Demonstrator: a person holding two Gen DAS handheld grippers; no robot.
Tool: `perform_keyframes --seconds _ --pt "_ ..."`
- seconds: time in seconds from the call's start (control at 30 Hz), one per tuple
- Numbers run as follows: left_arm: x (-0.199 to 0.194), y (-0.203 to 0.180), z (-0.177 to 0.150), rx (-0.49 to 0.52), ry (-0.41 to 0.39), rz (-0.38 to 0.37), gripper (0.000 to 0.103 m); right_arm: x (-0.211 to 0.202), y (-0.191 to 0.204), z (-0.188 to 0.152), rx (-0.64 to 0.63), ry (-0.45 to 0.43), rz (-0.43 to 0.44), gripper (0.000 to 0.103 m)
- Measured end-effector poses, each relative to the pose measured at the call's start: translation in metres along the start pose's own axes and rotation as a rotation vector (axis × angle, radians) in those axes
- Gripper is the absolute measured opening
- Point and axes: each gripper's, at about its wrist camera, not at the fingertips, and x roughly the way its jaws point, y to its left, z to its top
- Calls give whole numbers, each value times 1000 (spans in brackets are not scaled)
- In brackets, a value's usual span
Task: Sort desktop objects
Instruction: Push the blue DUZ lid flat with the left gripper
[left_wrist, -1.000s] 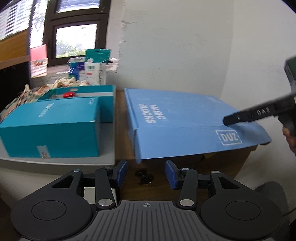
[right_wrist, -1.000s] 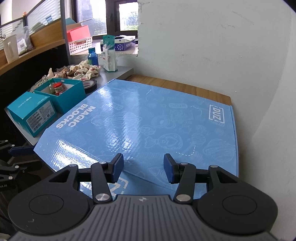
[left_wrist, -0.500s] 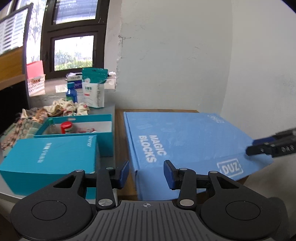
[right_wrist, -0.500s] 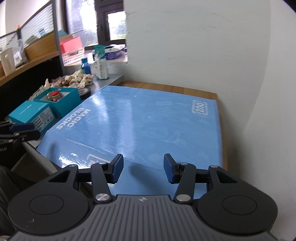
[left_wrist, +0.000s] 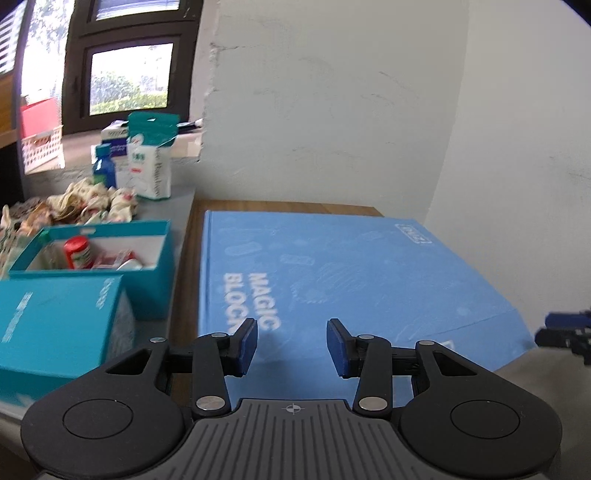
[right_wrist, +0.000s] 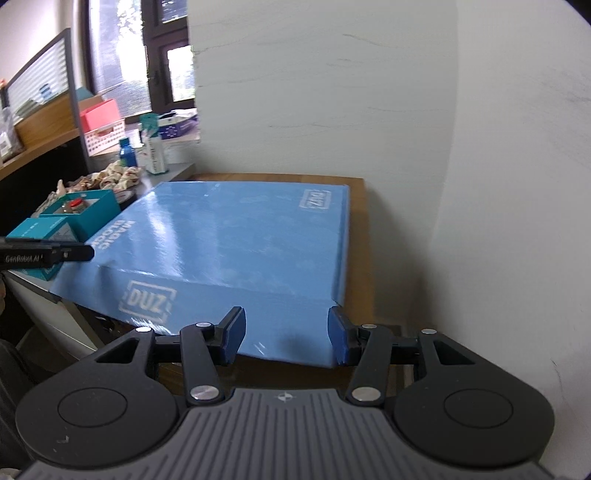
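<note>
A large flat blue "MAGIC BLOCKS" box (left_wrist: 343, 273) lies closed on a wooden desk (right_wrist: 360, 236) in the corner; it also shows in the right wrist view (right_wrist: 229, 236). My left gripper (left_wrist: 291, 345) is open and empty, above the box's front left part. My right gripper (right_wrist: 286, 338) is open and empty, just in front of the box's front flap. The left gripper's tip (right_wrist: 55, 254) shows at the left of the right wrist view. The right gripper's tip (left_wrist: 565, 332) shows at the right edge of the left wrist view.
An open teal box (left_wrist: 147, 254) holding a red-capped jar (left_wrist: 77, 253) and a closed teal box (left_wrist: 55, 325) stand left of the blue box. Behind them are crumpled wrappers (left_wrist: 96, 203), a blue bottle (left_wrist: 103, 171) and a white pouch (left_wrist: 151, 166). White walls close the corner.
Both grippers rose and pulled back toward the box's front edge. The box's lid, tilted up a second ago, now lies flat and closed. Both grippers stayed open.
</note>
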Motion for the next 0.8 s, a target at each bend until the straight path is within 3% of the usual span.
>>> perform_keyframes --seconds 0.4,0.7,0.8 --pt "22 -25 3 52 47 47 45 -4 -38 -57 142 -22 -2 56" --pt "20 -33 7 65 80 91 45 15 -50 -74 189 -86 12 55" --pt "20 -36 6 67 86 103 45 29 -53 -76 166 -90 23 45"
